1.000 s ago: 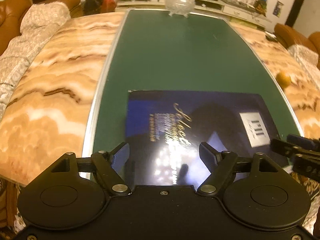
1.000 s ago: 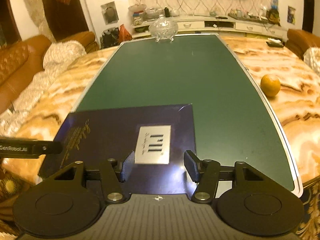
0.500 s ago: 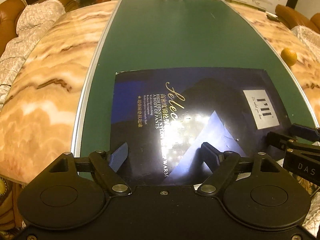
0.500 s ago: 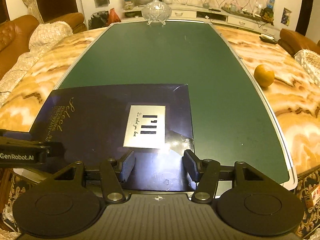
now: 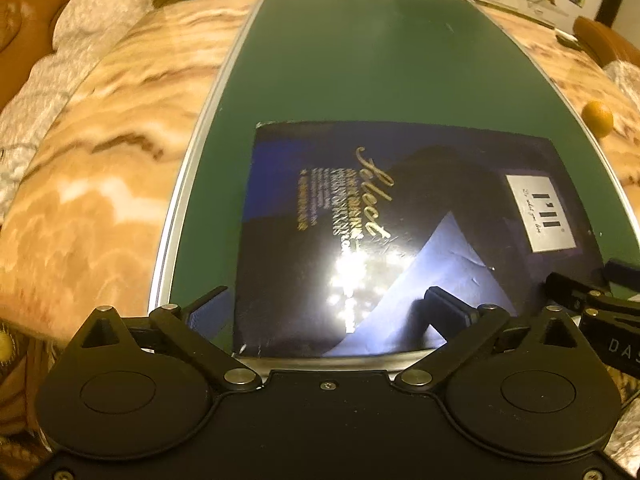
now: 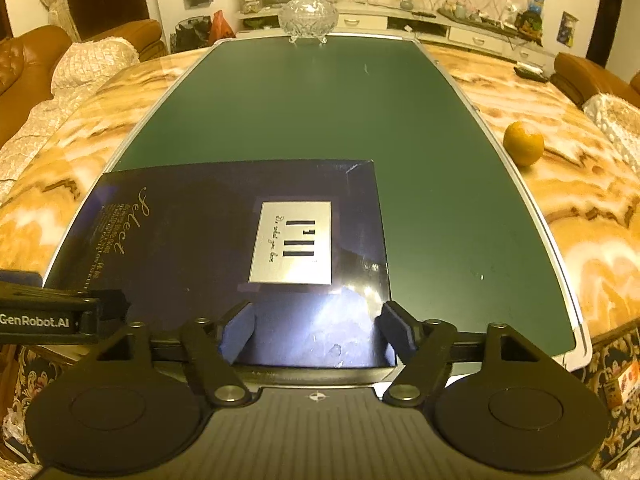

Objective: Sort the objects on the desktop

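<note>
The left hand-held gripper [image 5: 326, 306] stands released, its jaws having just been opening to their widest; they straddle the near left part of the dark blue box [image 5: 404, 236], one finger off the box's left edge over the green surface, the other above the glossy lid, neither pressing on it. The right hand-held gripper [image 6: 316, 330] is likewise released, jaws having just been opening, with the box's near right corner between its blue pads [image 6: 238, 332] and its right finger at the box's right edge.

The box lies flat at the near end of the table [image 6: 440, 160], its front edge along the table's near metal rim. Its left side runs close to the left rim; in the right wrist view a wide strip of bare green lies to its right. A silver label [image 6: 292, 242] sits on the right part of the lid.

Beyond the box the green panel is open up to a glass lidded bowl [image 6: 308, 16] at the far edge. An orange [image 6: 523, 143] rests on the marble border, just outside the right rim, well apart from the box.
</note>
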